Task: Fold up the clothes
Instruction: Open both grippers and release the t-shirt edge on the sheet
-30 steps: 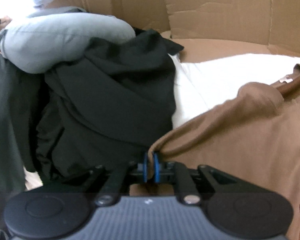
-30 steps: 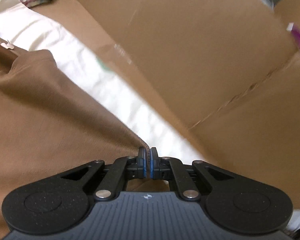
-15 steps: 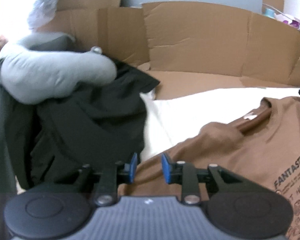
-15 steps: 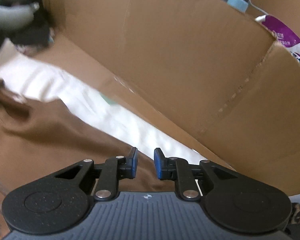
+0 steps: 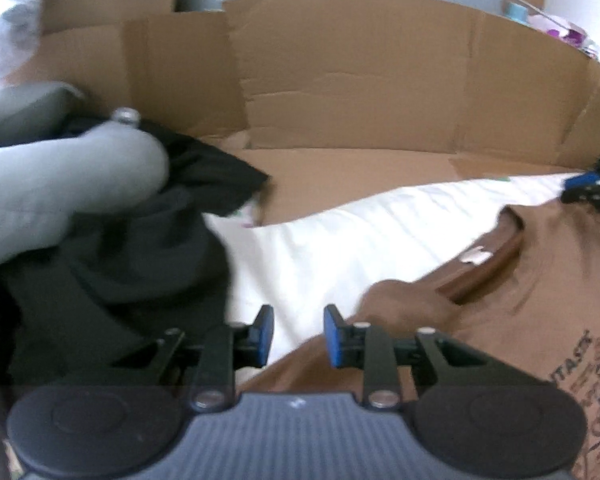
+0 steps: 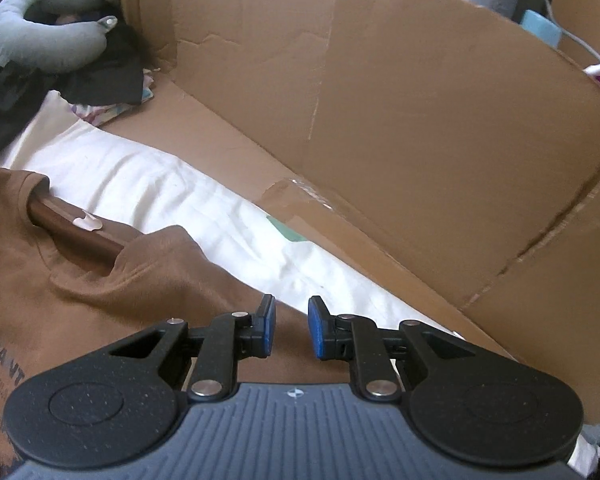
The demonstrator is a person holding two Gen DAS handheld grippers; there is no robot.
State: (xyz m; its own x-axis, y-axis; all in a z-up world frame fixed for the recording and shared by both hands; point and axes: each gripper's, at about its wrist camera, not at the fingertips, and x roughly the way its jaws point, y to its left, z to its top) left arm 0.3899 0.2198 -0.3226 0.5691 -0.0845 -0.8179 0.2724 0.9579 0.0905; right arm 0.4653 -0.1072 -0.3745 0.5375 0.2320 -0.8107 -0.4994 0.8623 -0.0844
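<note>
As a brown T-shirt lies spread on white sheet, left gripper and right gripper above its shoulders, jaws apart, gripping nothing.

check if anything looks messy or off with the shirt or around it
The brown shirt lies face up on the white sheet, but its shoulders are bunched beside the collar. Dark clothes sit heaped under a grey neck pillow.
</note>
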